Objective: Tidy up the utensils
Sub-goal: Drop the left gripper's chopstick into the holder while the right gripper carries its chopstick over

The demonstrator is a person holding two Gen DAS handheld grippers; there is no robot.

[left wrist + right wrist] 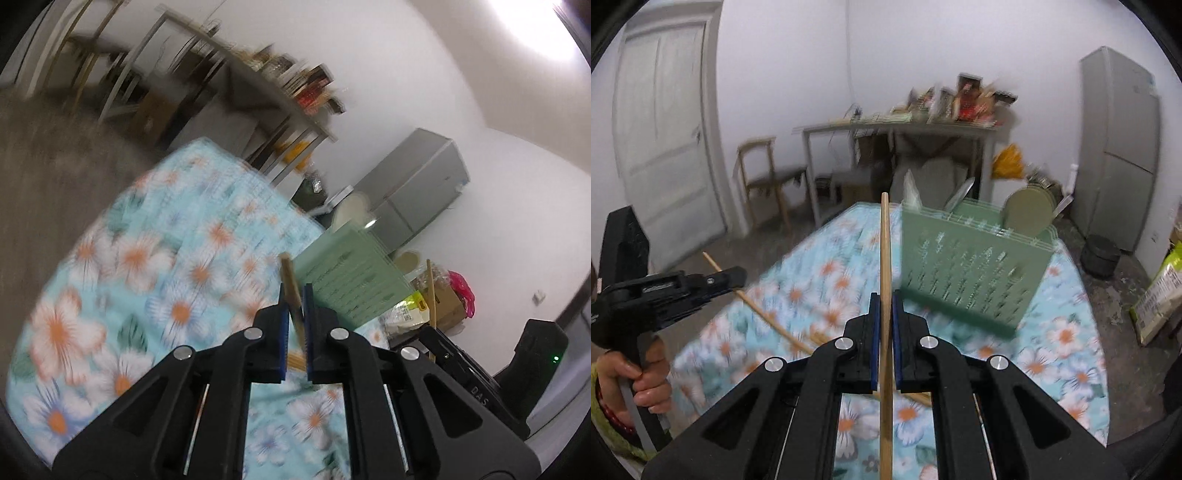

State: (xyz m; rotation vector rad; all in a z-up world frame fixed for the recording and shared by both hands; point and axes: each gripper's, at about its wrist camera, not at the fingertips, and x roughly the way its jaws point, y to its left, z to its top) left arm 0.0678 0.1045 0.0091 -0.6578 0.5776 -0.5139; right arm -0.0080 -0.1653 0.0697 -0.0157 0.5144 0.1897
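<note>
Starting on our left, the left gripper [293, 302] has its jaws clamped on one wooden chopstick [290, 282], which shows between the blue pads and juts out ahead over the floral tablecloth [129, 258]; in the right wrist view that same gripper [737, 275] appears at the left edge, gripped by a hand [646, 384], with its stick running slantwise across the cloth. Moving to the centre, the right gripper [885, 306] has its jaws closed tight on a second chopstick [885, 258], which stands nearly straight along the line of the fingers, its far end reaching toward the rack. A further pale stick or two seems to lie on the cloth just under the right gripper, though blur keeps us from counting them. To the right stands the green perforated utensil rack [975, 273] on the table; round plates [1027, 218] and what looks like a pan lid show behind its rim, but we cannot tell whether they sit in it. We judge the task to be at an early-to-middle stage: both chopsticks are picked up and held clear of the table, yet neither has been put in the rack, and we cannot see inside it. What remains, in our view, is to carry both sticks over, drop them in upright, then collect whatever lies loose on the cloth.
</note>
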